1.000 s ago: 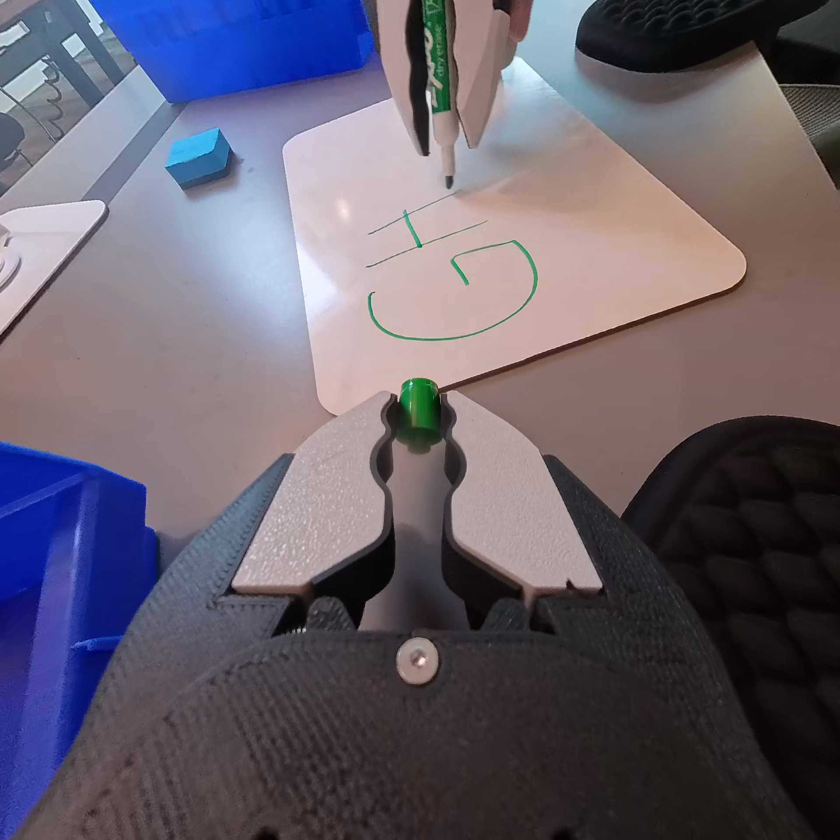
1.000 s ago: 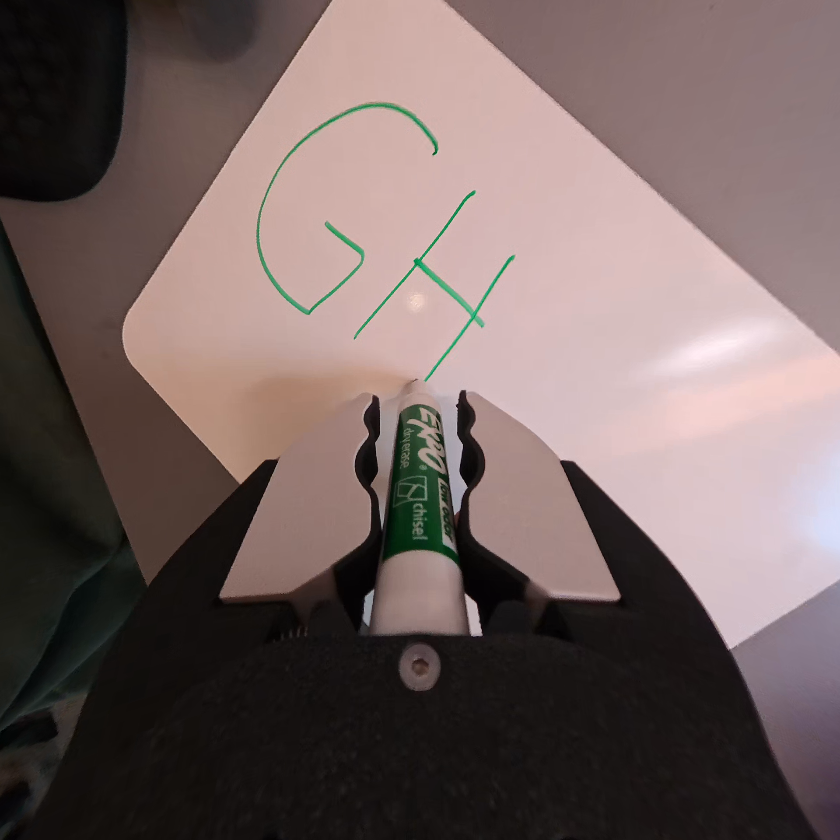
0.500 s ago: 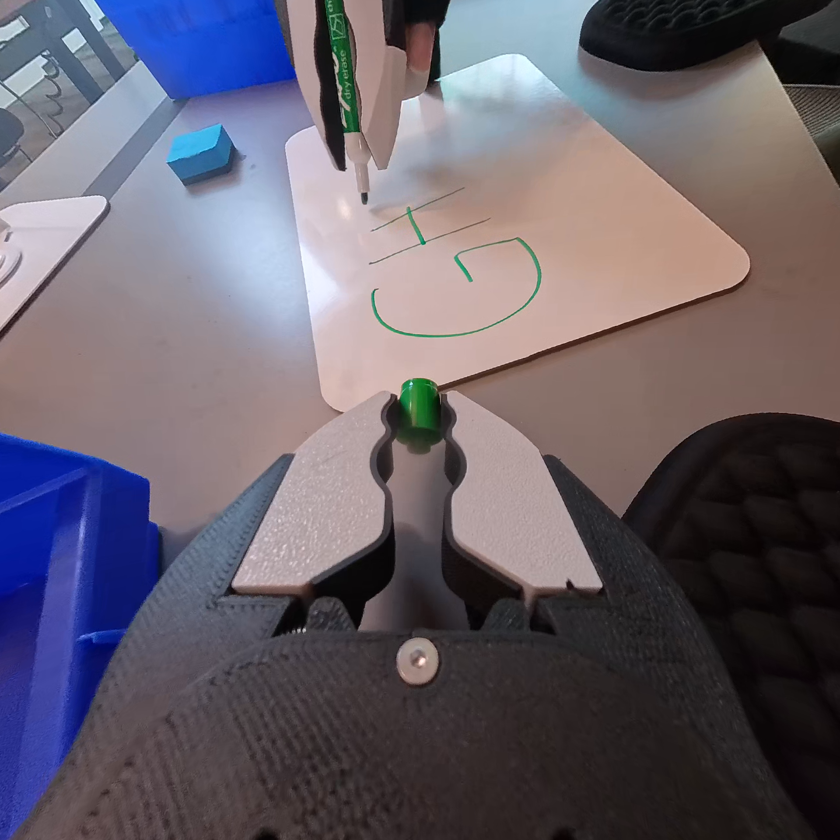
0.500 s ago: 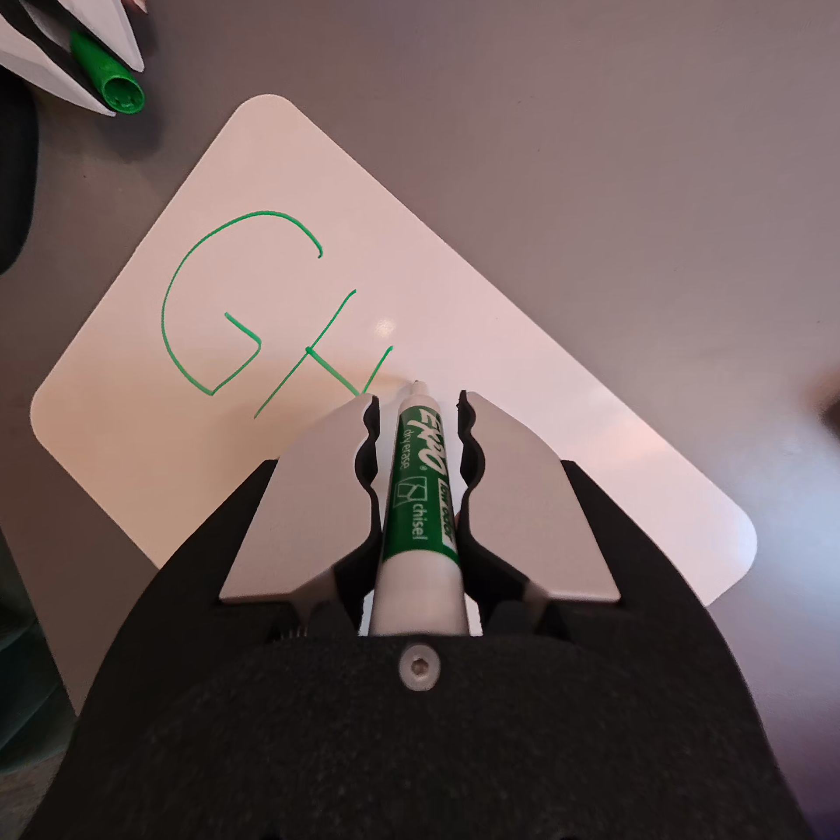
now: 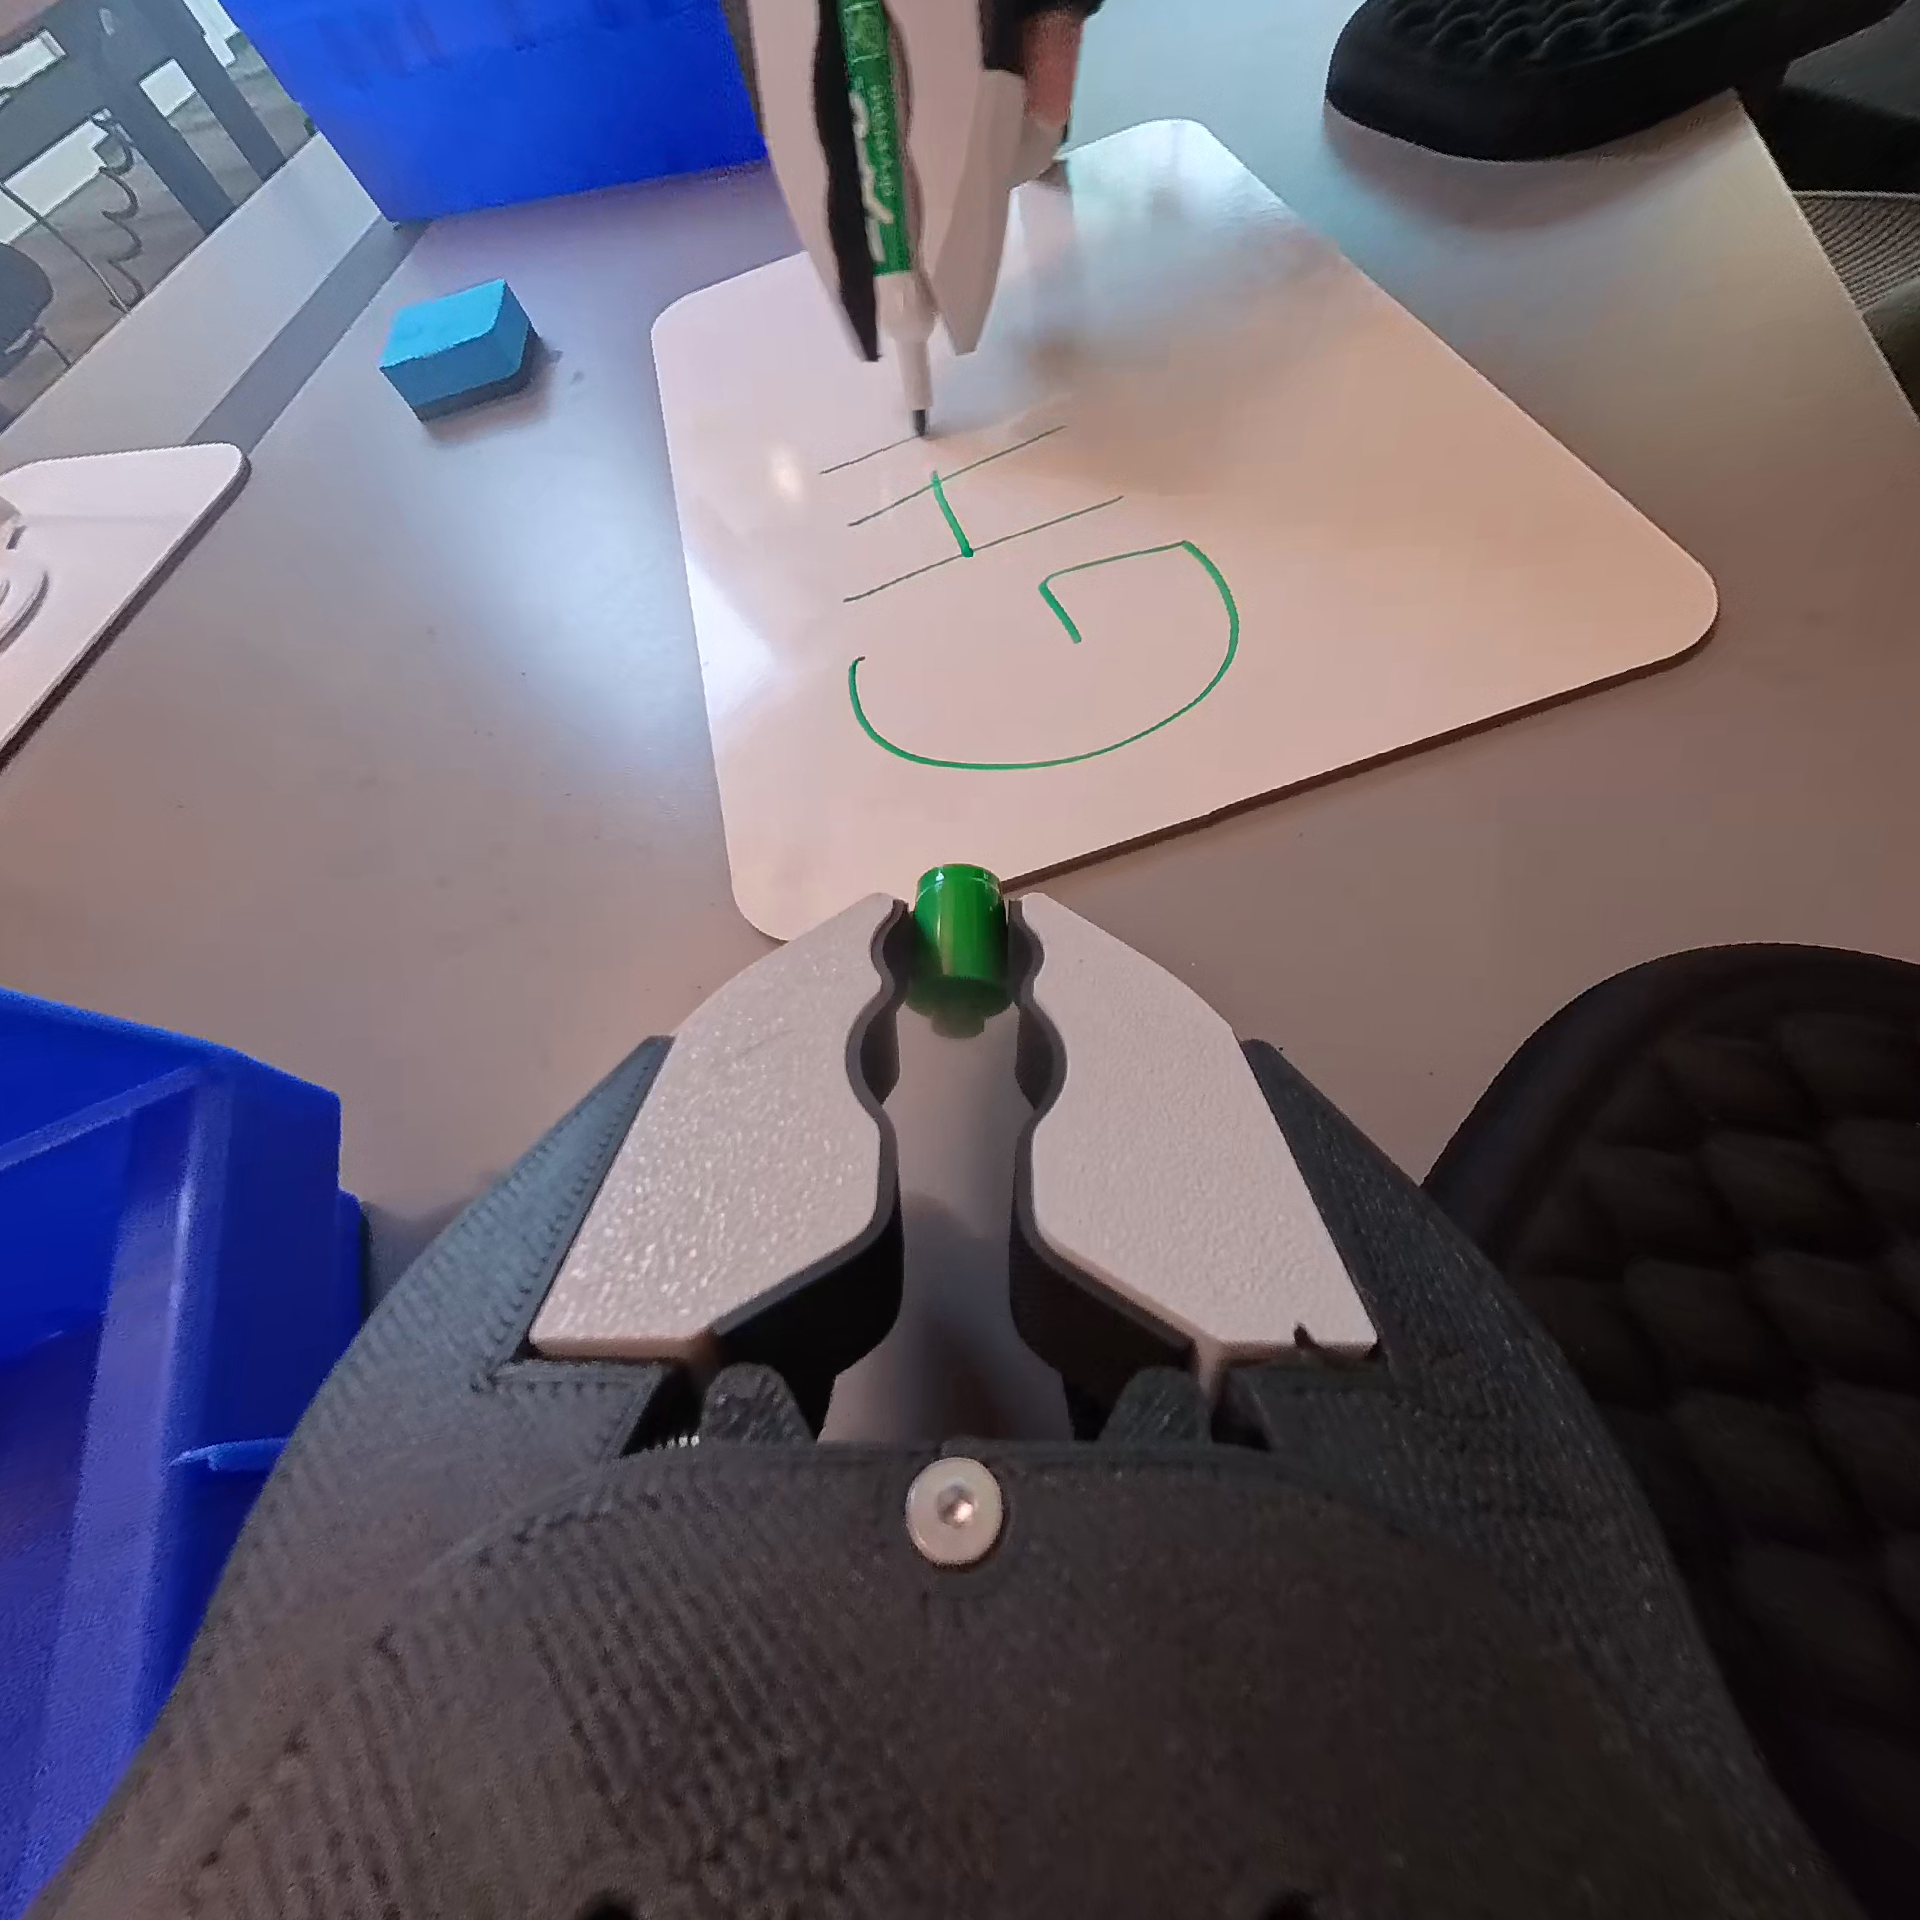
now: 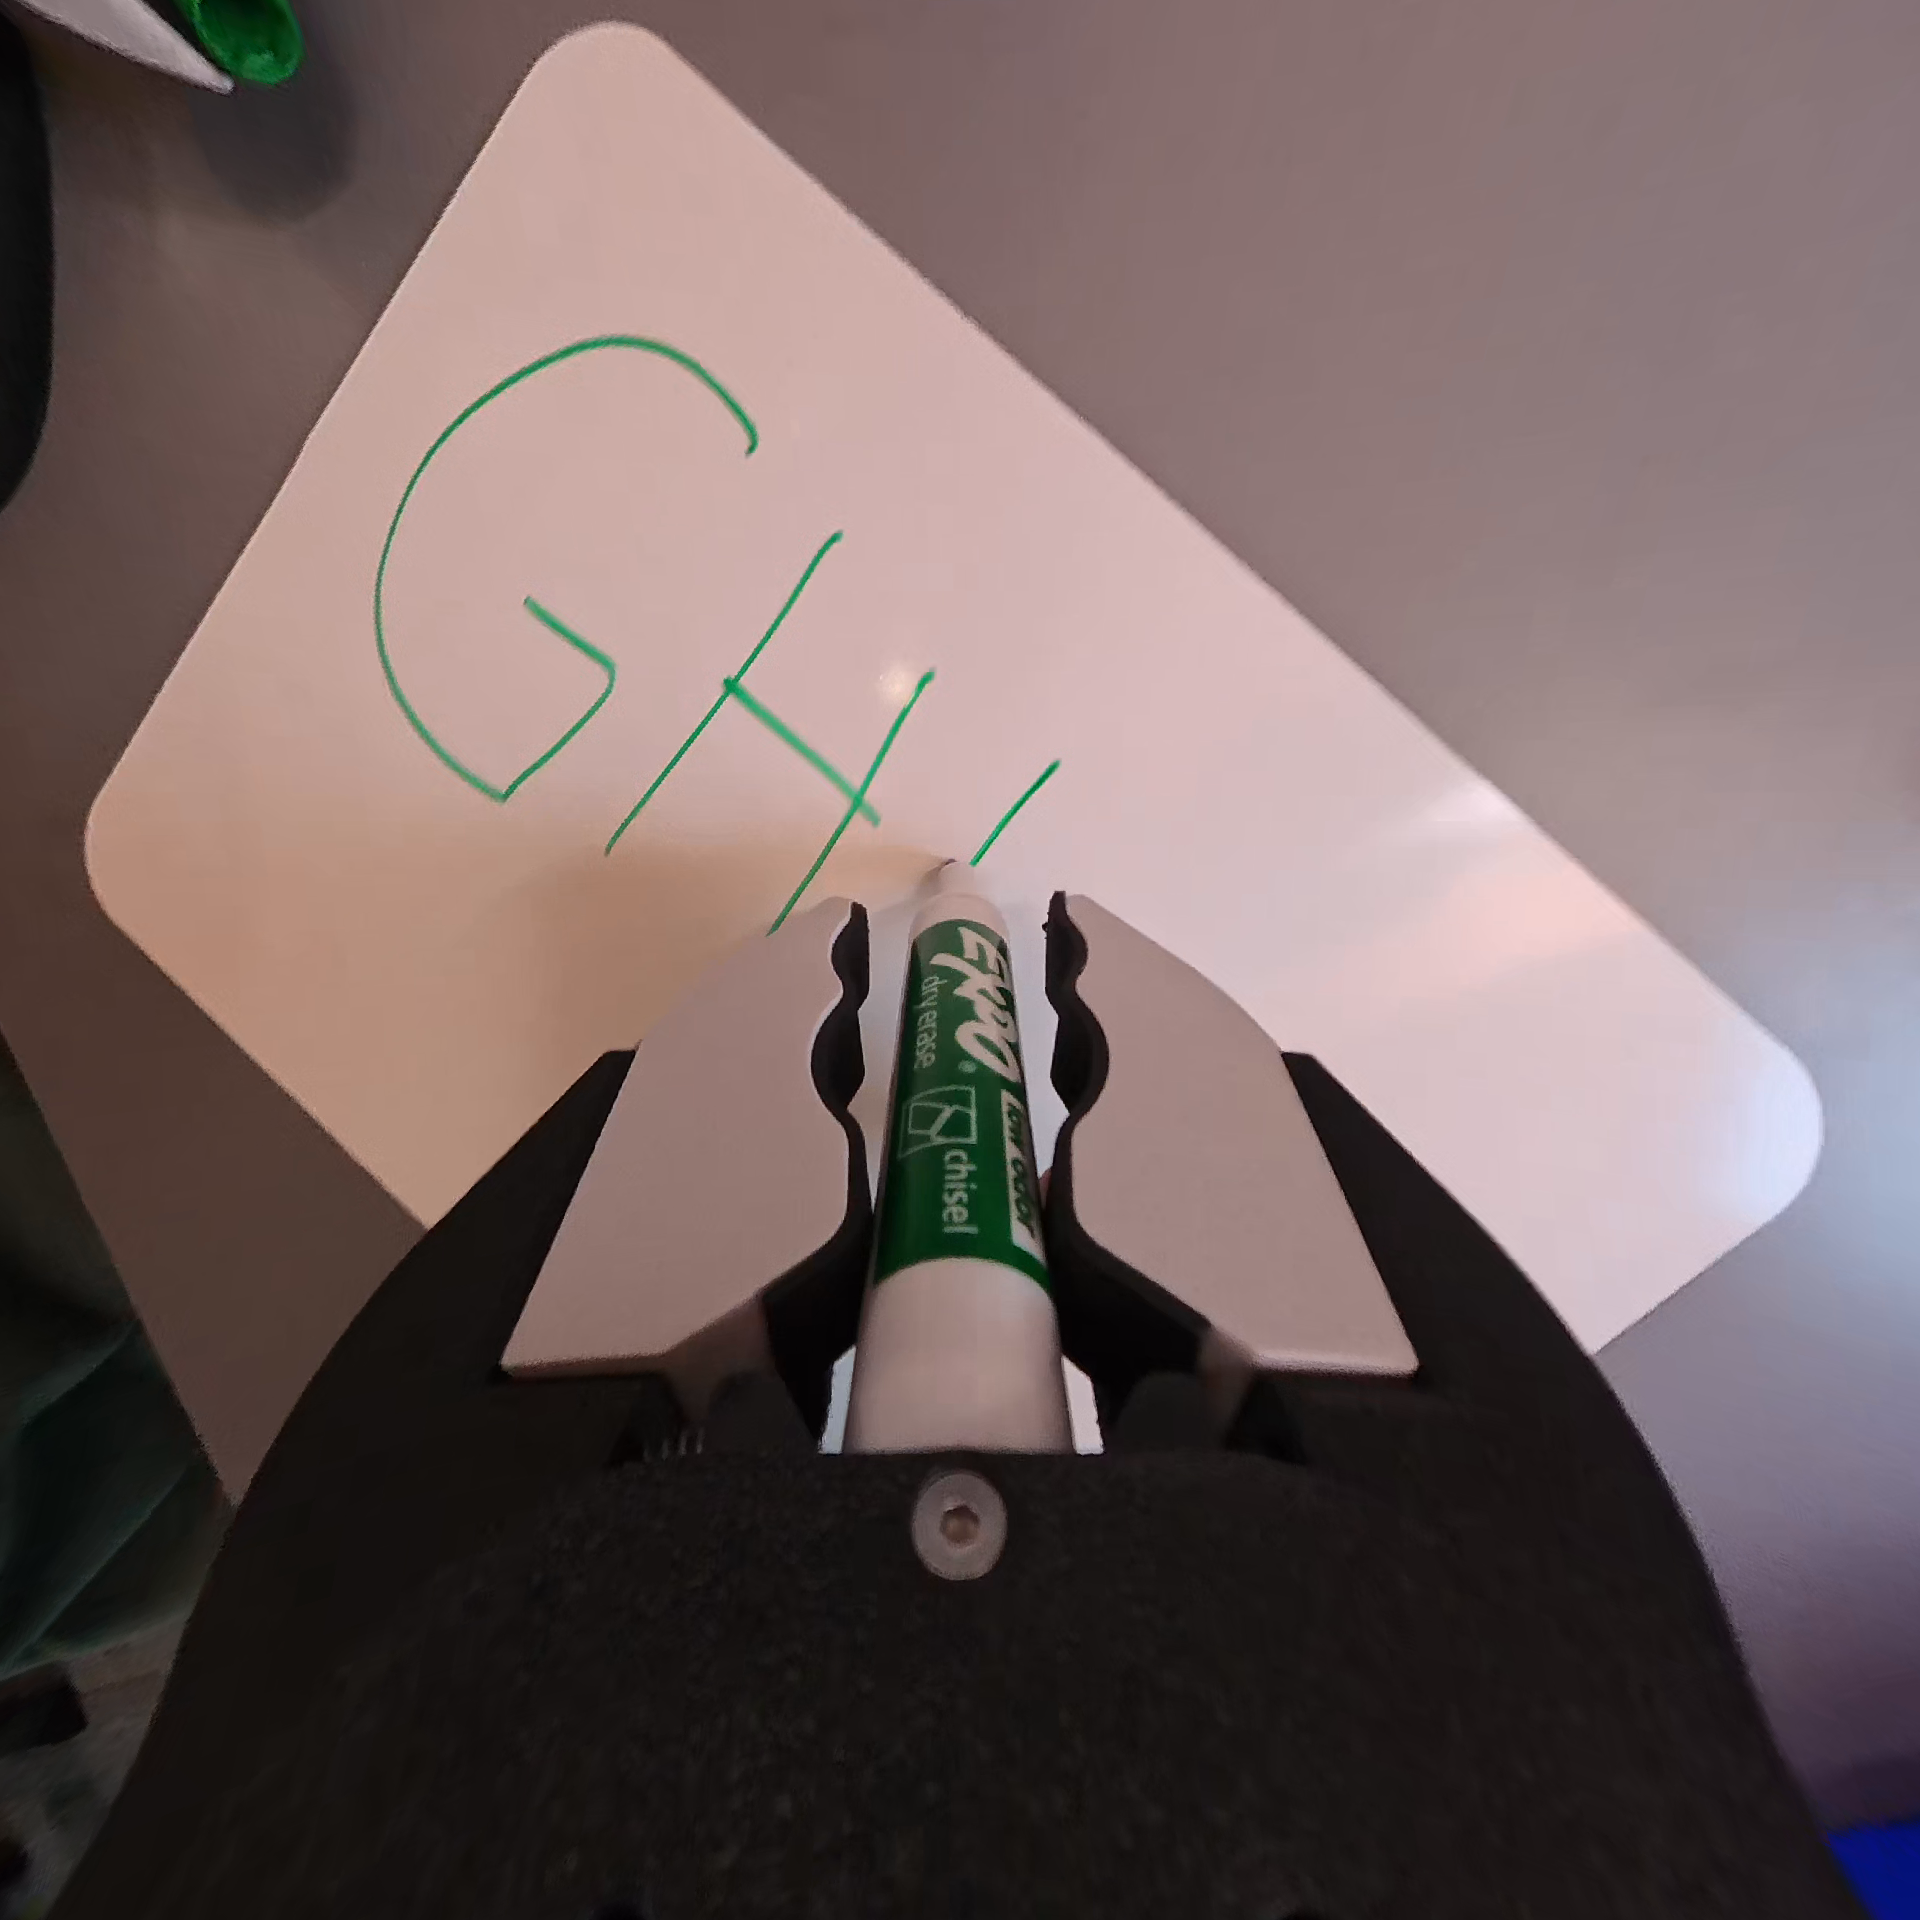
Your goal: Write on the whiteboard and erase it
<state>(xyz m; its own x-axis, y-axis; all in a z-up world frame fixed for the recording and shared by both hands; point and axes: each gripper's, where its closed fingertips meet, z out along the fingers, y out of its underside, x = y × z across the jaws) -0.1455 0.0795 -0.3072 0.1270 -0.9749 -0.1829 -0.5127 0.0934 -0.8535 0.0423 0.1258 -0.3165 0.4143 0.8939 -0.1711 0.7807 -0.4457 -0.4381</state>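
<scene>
Two grippers work over a grey table. On it lies the whiteboard, bearing green strokes. Right gripper points steeply down at the board, its fingers pinching the marker, whose tip touches the surface at the newest stroke. Left gripper is held low by the board's near edge, fingers pinching the green cap. A blue eraser sits beside the board.

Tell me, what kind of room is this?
Probably an office or workroom. A small whiteboard lies on a grey table, with blue bins and a blue eraser nearby. Desks and chairs show in the background.
</scene>
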